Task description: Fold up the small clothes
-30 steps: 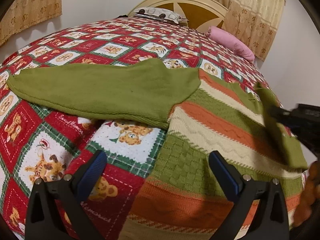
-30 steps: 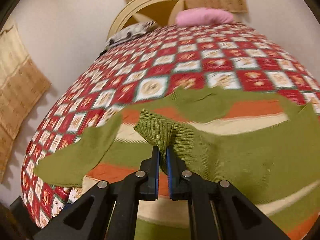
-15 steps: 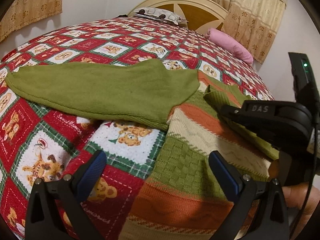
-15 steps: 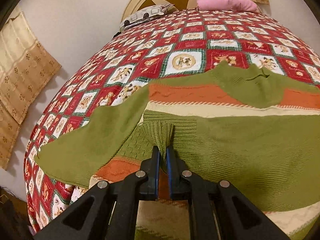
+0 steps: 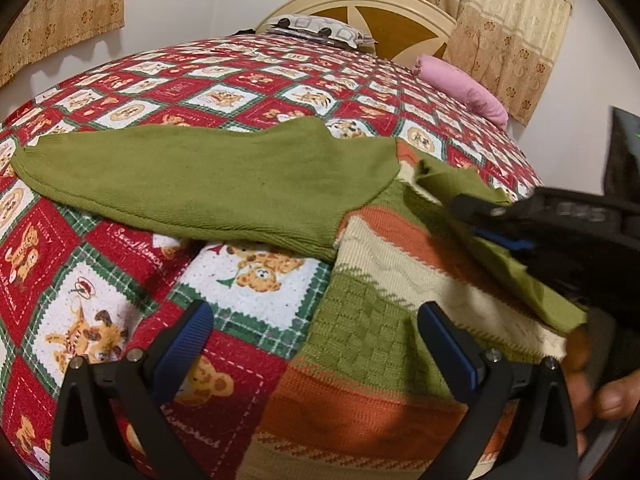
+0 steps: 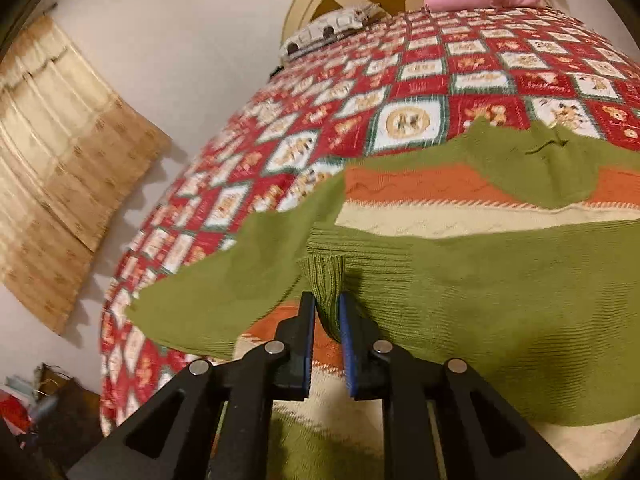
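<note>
A small knitted sweater (image 5: pixel 384 320) with an olive-green, orange and cream striped body lies flat on a bed covered by a red, white and green patchwork quilt (image 5: pixel 132 280) printed with teddy bears. The body knit changes band by band: a raised basket-weave check in green, a wavy cable line across the cream, and smooth orange rows near the hem. Its plain olive-green left sleeve (image 5: pixel 192 176), in a fine rib, stretches out flat across the quilt, away from the body. The left gripper (image 5: pixel 316 340) hovers low over the sweater's lower edge with its black arms and blue ribbed pads spread wide, holding nothing. The right gripper (image 6: pixel 326 332) has its jaws drawn narrow and pinches the ribbed cuff (image 6: pixel 324 276) of the other green sleeve (image 6: pixel 500 312), which is folded across the striped body; the cuff bunches into small pleats between the pads. From the left wrist view, the same gripper (image 5: pixel 504 236) appears blurred at the right, with green fabric draped beneath it. At the head of the bed stand a cream and brown curved wooden headboard (image 5: pixel 384 12), a grey-patterned pillow (image 5: pixel 316 28) and a pink rolled cushion (image 5: pixel 460 88). Beige patterned curtains (image 5: pixel 508 28) hang behind them.
</note>
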A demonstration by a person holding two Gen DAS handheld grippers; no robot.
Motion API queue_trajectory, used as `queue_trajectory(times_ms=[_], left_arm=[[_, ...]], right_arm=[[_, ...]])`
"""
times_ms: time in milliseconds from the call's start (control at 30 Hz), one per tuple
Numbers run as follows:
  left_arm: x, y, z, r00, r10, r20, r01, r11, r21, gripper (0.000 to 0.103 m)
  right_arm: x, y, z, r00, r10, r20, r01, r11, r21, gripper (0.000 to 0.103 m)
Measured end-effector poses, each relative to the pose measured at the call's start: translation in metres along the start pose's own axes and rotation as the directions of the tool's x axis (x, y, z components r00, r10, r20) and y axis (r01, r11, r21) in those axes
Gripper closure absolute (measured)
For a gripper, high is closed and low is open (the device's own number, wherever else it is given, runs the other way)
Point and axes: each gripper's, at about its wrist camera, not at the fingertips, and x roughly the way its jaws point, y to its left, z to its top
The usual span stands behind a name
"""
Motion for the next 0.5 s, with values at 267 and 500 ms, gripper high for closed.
queue_trajectory(times_ms=[267, 500], left_arm=[[0.002, 0.000, 0.001, 1.000, 0.013, -0.004, -0.013, 1.000, 0.009, 0.000], [0.002, -0.002, 0.000, 1.000, 0.015, -0.005, -0.015, 1.000, 0.010, 0.000]], right_arm=[[-0.046, -0.017, 0.007, 0.993, 0.070, 0.093, -0.075, 0.995, 0.058, 0.066], [-0.060, -0.021, 0.002, 0.984, -0.137, 0.110, 0.139, 0.990, -0.018, 0.080]])
